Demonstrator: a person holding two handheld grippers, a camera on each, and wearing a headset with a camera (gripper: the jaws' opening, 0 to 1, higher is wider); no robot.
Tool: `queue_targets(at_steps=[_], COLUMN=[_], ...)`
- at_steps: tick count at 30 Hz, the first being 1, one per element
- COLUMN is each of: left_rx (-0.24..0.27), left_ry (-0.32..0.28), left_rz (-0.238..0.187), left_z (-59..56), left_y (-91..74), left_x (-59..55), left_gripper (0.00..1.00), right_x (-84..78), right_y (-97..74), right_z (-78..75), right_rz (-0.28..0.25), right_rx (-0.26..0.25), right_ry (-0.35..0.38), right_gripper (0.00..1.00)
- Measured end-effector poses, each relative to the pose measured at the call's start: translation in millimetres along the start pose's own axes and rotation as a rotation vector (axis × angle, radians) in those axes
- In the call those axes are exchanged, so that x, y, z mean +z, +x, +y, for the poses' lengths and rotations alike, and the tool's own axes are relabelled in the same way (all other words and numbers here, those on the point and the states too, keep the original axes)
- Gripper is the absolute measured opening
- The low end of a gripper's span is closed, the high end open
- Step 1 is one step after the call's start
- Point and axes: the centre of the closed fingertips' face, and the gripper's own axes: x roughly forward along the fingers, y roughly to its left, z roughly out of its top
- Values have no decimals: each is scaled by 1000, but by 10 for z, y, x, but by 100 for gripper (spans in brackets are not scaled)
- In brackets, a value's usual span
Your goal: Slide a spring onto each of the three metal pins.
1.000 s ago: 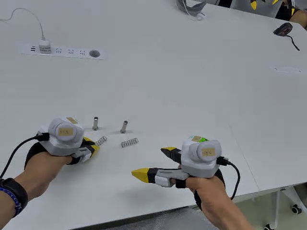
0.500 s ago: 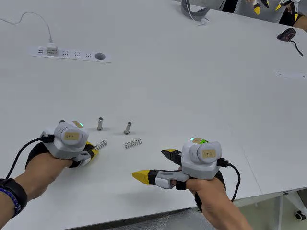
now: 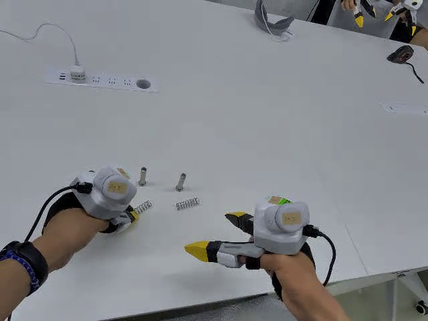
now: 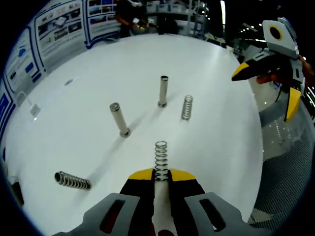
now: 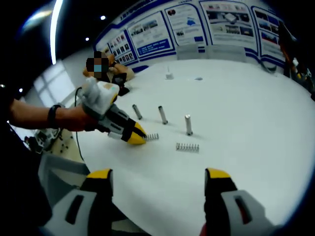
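While the left gripper [image 4: 155, 175] pinches one spring [image 4: 160, 153] by its end, jaws nearly closed on it low over the white worktop [image 3: 267, 120], a second spring [image 3: 188, 203] lies loose just before two upright pins, the left pin [image 3: 142, 176] and the right pin [image 3: 180, 181]; the right gripper [image 5: 157, 177] hangs well apart, jaws wide and empty

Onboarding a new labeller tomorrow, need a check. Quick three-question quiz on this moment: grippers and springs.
1. Short answer: what is the left gripper shut on?
2. True or false: the right gripper holds a spring.
3. Pick one. The free spring is: A, slid onto a pin; B, lying flat on the table; C, between the right gripper's jaws.

Key:
1. A spring, pinched at its near end between the yellow tips.
2. False: its jaws stand open with nothing between them.
3. B.
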Motion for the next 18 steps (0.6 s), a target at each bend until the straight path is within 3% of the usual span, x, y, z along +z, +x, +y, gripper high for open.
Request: queue_targets(at_steps=[12,18], left_rx=[0,0], left_ry=[-75,-114], left_rz=[-44,-83], left_z=[30,48], left_y=[-265,-439], left_x=[-118,-113], left_gripper=[10,10], right_x=[-16,6], right_y=[38,80], right_z=[58,89], right_rz=[-1,-4], right_rx=[18,29], right_ry=[12,15], right_gripper=[77,77])
